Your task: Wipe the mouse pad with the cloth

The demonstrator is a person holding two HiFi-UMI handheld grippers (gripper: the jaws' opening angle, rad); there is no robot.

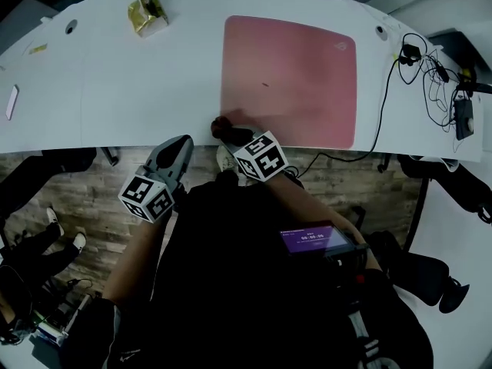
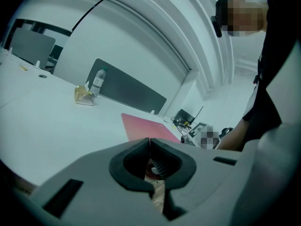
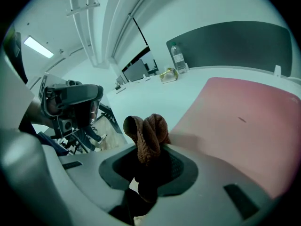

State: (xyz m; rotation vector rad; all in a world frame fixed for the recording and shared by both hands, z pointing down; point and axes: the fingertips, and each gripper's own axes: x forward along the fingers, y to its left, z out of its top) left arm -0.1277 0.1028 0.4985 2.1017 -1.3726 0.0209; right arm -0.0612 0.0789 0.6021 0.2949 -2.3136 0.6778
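- The cloth (image 3: 146,134), brown, soft and light, sits bunched and pinched in the right hand-held gripper (image 3: 148,166) at the near-left corner of the pink mouse pad (image 1: 292,79).
- It looks likely to drag limp, so a hold on the bunch suits.
- The left hand-held gripper (image 2: 150,160) has its jaws pressed together, empty, off the counter's edge.
- The white counter (image 1: 115,83) is smooth — cables (image 1: 423,75) lie right of the pad.

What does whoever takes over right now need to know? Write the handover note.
Left gripper: shut, empty, held off the near edge of the table.
Right gripper: shut on the brown cloth, at the near-left corner of the pink mouse pad.
Done: cloth gripped and brought to the pad.
Left: wipe across the pad; a small dark speck sits near its middle. How much is already wiped cannot be told.
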